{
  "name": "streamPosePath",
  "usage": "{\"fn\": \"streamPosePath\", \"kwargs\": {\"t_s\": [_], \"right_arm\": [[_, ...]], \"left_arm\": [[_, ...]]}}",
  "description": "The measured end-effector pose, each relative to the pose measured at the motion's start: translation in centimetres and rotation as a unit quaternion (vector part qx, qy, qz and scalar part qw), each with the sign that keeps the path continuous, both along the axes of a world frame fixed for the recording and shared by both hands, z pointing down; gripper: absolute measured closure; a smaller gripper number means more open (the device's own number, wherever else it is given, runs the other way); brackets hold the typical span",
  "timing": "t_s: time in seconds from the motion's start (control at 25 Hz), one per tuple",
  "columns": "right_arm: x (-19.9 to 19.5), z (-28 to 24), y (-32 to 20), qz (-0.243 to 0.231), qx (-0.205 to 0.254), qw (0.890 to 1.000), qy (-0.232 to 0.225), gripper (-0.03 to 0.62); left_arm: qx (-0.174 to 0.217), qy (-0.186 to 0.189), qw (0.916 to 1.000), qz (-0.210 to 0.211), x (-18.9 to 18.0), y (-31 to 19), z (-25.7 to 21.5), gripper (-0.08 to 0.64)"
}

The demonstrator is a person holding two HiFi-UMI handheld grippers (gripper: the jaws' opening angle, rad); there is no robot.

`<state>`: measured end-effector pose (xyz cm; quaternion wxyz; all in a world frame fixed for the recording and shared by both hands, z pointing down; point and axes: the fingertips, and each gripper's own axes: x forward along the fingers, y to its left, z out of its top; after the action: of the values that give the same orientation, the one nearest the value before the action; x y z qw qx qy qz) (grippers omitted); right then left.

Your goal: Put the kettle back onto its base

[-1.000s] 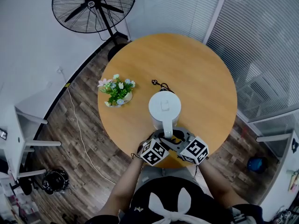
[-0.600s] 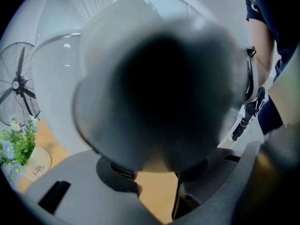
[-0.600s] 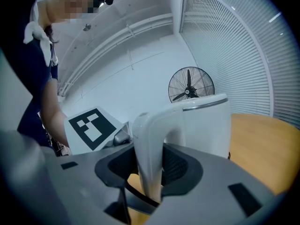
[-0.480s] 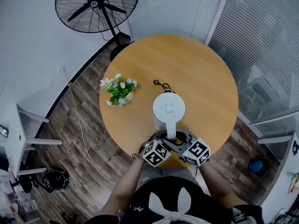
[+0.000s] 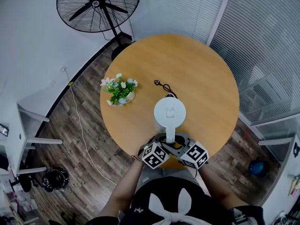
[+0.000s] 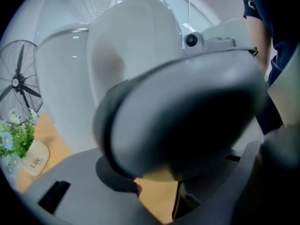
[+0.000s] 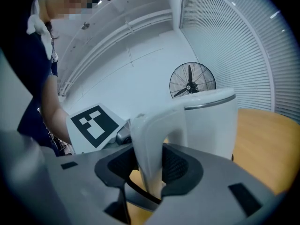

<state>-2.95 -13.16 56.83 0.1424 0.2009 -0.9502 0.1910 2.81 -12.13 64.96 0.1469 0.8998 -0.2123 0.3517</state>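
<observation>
A round wooden bench [image 5: 197, 74] stands on a dark wood-plank floor [image 5: 89, 139]. Beyond its far edge, 1 black pedestal fan [image 5: 98, 7] stands close to a plain white wall [image 5: 28, 36]. Closed pale blinds [image 5: 262, 41] cover the glazing along the far and right sides, split by a white post. White furniture [image 5: 11, 139] sits at the left edge. The light is soft and even.

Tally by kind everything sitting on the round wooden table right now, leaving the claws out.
white electric kettle: 1
pot of flowers: 1
black power cord: 1
Total: 3
</observation>
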Motion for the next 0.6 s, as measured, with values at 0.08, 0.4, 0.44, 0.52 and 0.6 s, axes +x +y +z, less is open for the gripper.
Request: {"fn": "streamPosePath", "kwargs": {"t_s": [0.08, 0.4, 0.44, 0.52, 0.6], "right_arm": [[-0.2, 0.0, 0.0, -0.003, -0.002, 1.000, 0.001, 0.426], [-0.2, 0.4, 0.2, -0.014, -0.003, 1.000, -0.005, 0.423], [-0.3, 0.5, 0.2, -0.015, -0.004, 1.000, -0.006, 0.423], [-0.3, 0.8, 0.3, -0.017, -0.006, 1.000, -0.009, 0.422], [-0.2, 1.0, 0.2, -0.018, -0.011, 1.000, -0.013, 0.420]], "left_arm": [[-0.003, 0.004, 1.0000, -0.003, -0.1, -0.1, 0.0, 0.360], [-0.005, 0.010, 0.9999, -0.010, 0.0, 0.1, 0.3, 0.359], [-0.005, 0.010, 0.9999, -0.010, 0.0, 0.0, 0.3, 0.357], [-0.003, 0.008, 0.9999, -0.010, -0.1, 0.0, 0.5, 0.357], [0.000, 0.007, 0.9999, -0.008, 0.0, -0.2, 0.6, 0.357]]}}
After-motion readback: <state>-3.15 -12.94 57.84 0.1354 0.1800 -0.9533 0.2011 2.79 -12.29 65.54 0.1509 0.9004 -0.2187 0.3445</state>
